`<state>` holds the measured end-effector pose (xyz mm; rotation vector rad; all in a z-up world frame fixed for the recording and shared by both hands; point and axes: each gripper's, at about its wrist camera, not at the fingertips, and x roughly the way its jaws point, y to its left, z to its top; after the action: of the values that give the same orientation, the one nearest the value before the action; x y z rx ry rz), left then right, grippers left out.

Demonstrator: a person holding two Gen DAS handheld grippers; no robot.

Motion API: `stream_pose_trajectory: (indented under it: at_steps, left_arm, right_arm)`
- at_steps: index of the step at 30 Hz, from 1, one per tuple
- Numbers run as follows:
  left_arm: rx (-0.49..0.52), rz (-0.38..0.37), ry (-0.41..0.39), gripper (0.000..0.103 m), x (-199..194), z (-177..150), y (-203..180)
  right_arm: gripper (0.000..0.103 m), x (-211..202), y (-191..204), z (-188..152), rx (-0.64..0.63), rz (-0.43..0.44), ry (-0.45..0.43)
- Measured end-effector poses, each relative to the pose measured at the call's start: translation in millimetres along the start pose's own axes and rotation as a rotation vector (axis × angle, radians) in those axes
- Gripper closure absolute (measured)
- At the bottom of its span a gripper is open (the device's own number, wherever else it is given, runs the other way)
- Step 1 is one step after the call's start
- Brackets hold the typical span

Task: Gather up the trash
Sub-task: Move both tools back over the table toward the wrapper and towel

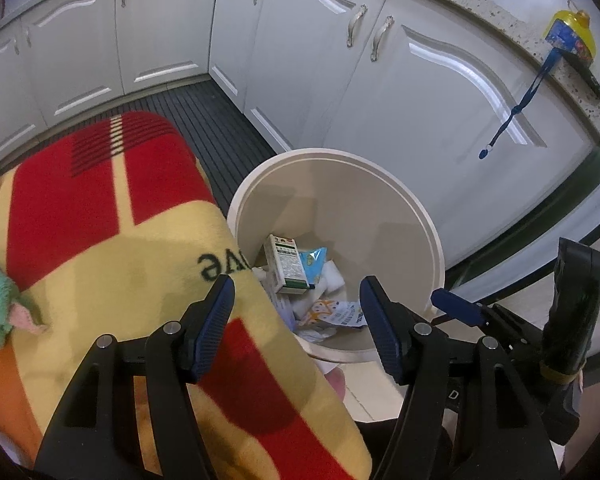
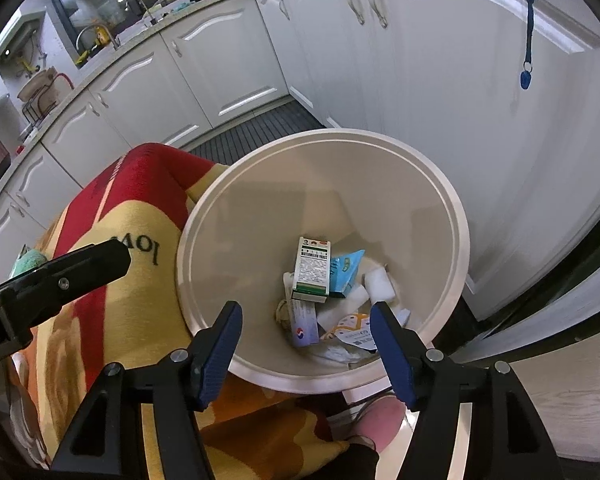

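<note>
Drop step seemingly done: left gripper (image 1: 296, 320) and right gripper (image 2: 306, 344) both spread, empty, above bin (image 2: 456, 216). Trash (image 2: 312, 268) inside. Next: seek remaining trash on blanket (image 1: 100, 240).

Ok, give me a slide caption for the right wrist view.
Open right gripper poised above a cream bin holding a green-and-white carton and wrappers.
</note>
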<state>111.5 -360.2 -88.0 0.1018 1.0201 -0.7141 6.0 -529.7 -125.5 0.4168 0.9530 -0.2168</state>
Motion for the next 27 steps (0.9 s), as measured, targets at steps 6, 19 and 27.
stream_pose_trajectory:
  at_steps: [6,19,27]
  left_arm:
    - [0.003,0.018,-0.039,0.039,-21.4,-5.1,3.1]
    - [-0.011,0.076,-0.104,0.039,-69.2,-28.9,26.4]
    - [-0.063,0.084,-0.120,0.039,-100.5,-49.6,54.4]
  right_arm:
    - [0.037,-15.7,9.9,-1.0,-0.018,-0.002,-0.025]
    - [0.035,-48.2,46.1,-5.9,-0.087,0.020,-0.074]
    - [0.032,-60.8,81.6,-10.4,-0.142,0.059,-0.090]
